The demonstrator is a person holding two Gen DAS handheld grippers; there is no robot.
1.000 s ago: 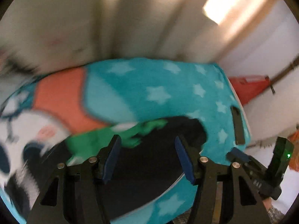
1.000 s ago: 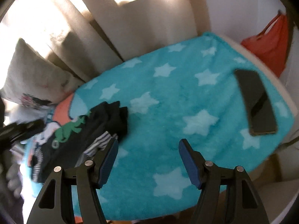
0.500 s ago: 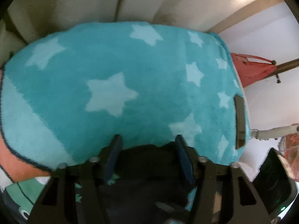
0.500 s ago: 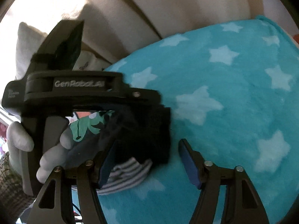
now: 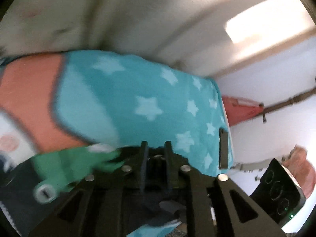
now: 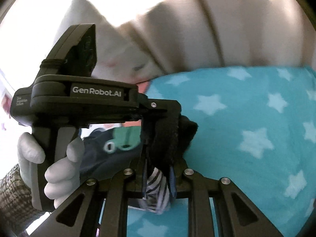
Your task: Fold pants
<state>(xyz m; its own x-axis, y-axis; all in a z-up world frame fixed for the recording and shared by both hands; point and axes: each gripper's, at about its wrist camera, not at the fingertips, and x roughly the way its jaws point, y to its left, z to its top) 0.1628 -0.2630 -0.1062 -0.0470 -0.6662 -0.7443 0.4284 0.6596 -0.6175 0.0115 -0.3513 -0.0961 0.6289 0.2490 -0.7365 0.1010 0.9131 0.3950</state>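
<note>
At the far left of the right wrist view a gloved hand (image 6: 49,167) grips the handle of the left gripper (image 6: 164,138), whose black body crosses the middle of the frame. Its fingers are pinched on a dark edge of the pants (image 6: 110,152), a navy garment with a green print and a striped lining. Just right of that, at the bottom centre, the right gripper (image 6: 158,174) is clamped on the striped fabric. The two tools hold the cloth close together, almost touching. Further right the star blanket (image 6: 246,122) lies bare.

In the left wrist view the green print sits at lower left, the left gripper (image 5: 156,154) is nipped tight on dark fabric at centre, and a phone (image 5: 223,148) lies near the blanket's right edge. This view is blurred, so how much cloth sits between the pads cannot be told.

The pants are bunched and look partly lifted, not yet spread. The risks, as a judgement:
- With both grips so close, pulling apart may stretch only a small patch and leave the rest crumpled
- Either pinch may hold lining only, so the outer layer slips free
- A wide sweep to the right could drag cloth over the phone and knock it off
</note>
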